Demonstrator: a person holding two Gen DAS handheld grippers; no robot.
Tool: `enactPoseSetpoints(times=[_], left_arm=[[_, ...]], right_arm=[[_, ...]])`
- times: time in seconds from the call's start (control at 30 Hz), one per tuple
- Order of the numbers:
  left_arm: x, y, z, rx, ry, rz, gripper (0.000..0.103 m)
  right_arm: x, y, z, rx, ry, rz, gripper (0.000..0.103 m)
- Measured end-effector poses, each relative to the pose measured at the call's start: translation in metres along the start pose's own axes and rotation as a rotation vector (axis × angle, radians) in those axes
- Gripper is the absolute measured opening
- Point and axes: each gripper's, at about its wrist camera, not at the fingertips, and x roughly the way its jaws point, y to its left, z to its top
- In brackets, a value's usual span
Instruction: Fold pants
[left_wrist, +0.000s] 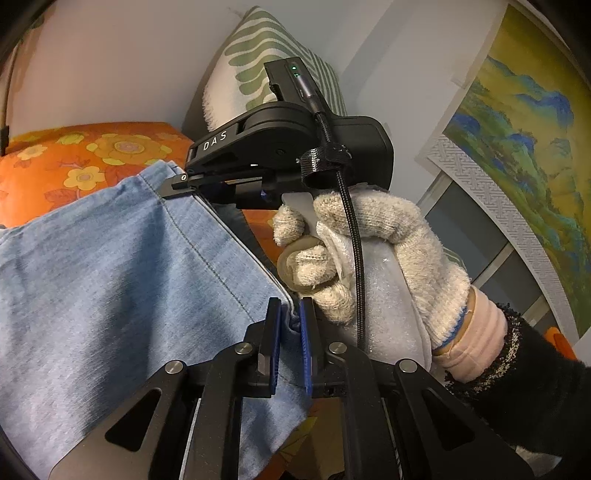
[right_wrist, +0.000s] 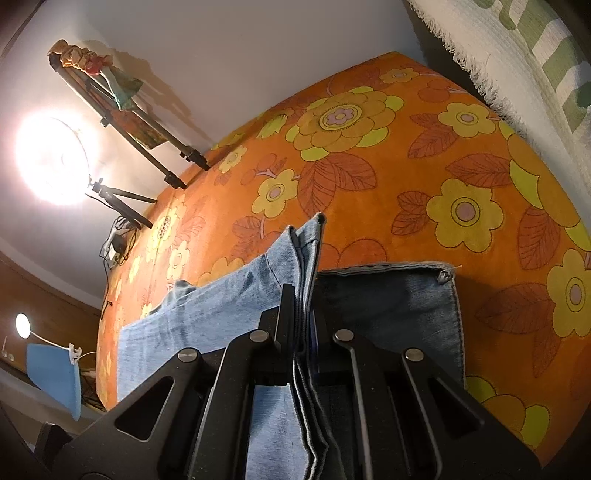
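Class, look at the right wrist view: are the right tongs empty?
No, the right tongs are clamped on a folded edge of the blue jeans.

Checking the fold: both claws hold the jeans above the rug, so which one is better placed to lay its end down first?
Probably right. The right claw pinches the jeans directly above their flat part.

The right gripper (right_wrist: 301, 295) is closed on a fold of the blue pants (right_wrist: 207, 317), above the orange flowered blanket (right_wrist: 388, 166).
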Motion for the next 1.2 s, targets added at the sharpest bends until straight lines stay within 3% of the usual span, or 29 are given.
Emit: enactPoseSetpoints(times=[0.1, 0.2, 0.27, 0.43, 0.6, 0.83, 1.03, 1.2], left_arm=[[0.001, -0.001, 0.000, -0.012, 0.021, 0.010, 0.012], [-0.004, -0.006, -0.002, -0.004, 0.025, 0.025, 0.026], [-0.009, -0.009, -0.004, -0.007, 0.028, 0.033, 0.027], [-0.030, -0.011, -0.011, -0.011, 0.032, 0.061, 0.027], [-0.071, -0.007, -0.024, 0.005, 0.027, 0.120, 0.033], [-0.144, 0.017, -0.049, 0.003, 0.031, 0.270, 0.033], [-0.201, 0.052, -0.073, -0.040, 0.004, 0.429, 0.033], [-0.223, 0.084, -0.095, -0.093, -0.012, 0.536, 0.033]], right_arm=[[-0.002, 0.004, 0.002, -0.020, -0.012, -0.063, 0.012], [-0.013, 0.005, 0.005, -0.020, -0.049, -0.120, 0.026], [-0.025, 0.003, 0.007, 0.002, -0.084, -0.113, 0.034], [-0.045, 0.007, 0.006, 0.010, -0.127, -0.097, 0.035], [-0.060, 0.025, -0.008, -0.013, -0.152, -0.069, 0.035], [-0.070, 0.063, -0.038, -0.079, -0.158, -0.034, 0.035], [-0.043, 0.122, -0.077, -0.231, -0.090, -0.007, 0.035], [-0.008, 0.148, -0.114, -0.344, -0.004, -0.058, 0.035]])
